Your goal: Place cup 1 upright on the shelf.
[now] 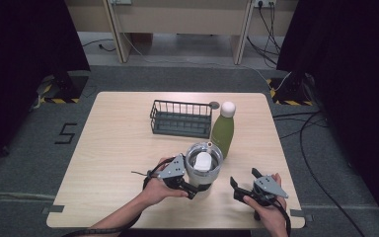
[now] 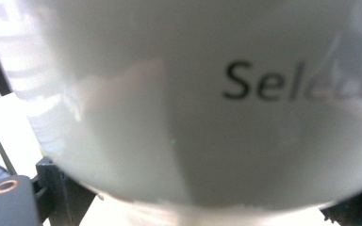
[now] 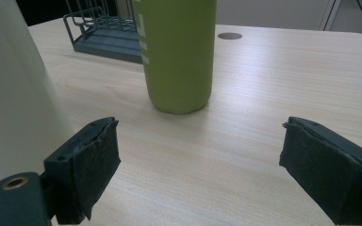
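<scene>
White tumbler [image 1: 203, 168] with clear lid, clamped in left gripper [image 1: 190, 185]; right gripper [image 1: 244, 183] jaws apart, empty.

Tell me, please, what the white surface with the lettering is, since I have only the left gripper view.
Observer: It is a white tumbler with a clear lid, standing upright on the table.
Operator: What stands near it?
Observer: A green bottle with a white cap stands just behind it, slightly to its right.
Operator: And where is the right gripper?
Observer: The right gripper is to the tumbler's right, apart from it, jaws open with nothing between them.
</scene>
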Available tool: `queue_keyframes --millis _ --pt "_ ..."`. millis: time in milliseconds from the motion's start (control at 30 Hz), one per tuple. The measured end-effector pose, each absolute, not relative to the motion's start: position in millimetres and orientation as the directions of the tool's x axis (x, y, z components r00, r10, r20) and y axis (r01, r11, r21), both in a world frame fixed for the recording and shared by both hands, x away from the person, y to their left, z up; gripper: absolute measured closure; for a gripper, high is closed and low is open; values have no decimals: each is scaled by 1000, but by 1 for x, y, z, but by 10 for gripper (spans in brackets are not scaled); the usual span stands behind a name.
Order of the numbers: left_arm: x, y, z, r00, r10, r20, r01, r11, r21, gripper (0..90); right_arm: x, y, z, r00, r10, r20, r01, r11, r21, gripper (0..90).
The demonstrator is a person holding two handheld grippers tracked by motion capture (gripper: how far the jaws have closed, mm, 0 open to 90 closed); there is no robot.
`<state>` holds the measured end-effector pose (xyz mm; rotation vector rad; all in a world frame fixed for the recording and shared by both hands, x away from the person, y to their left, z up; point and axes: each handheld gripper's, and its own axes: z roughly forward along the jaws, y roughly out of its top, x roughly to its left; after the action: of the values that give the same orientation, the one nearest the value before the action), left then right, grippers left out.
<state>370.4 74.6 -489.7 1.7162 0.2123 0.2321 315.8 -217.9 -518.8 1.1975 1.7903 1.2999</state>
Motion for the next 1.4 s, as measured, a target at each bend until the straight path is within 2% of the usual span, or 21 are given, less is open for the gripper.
queue_keyframes --millis 467,1400 --pt "369 83 -476 955 292 52 -12 -136 991 97 316 -219 -518 -391 920 34 310 97 946 122" --pt "392 136 -447 882 462 95 -44 -120 992 97 316 -219 -519 -377 926 34 316 94 944 129"
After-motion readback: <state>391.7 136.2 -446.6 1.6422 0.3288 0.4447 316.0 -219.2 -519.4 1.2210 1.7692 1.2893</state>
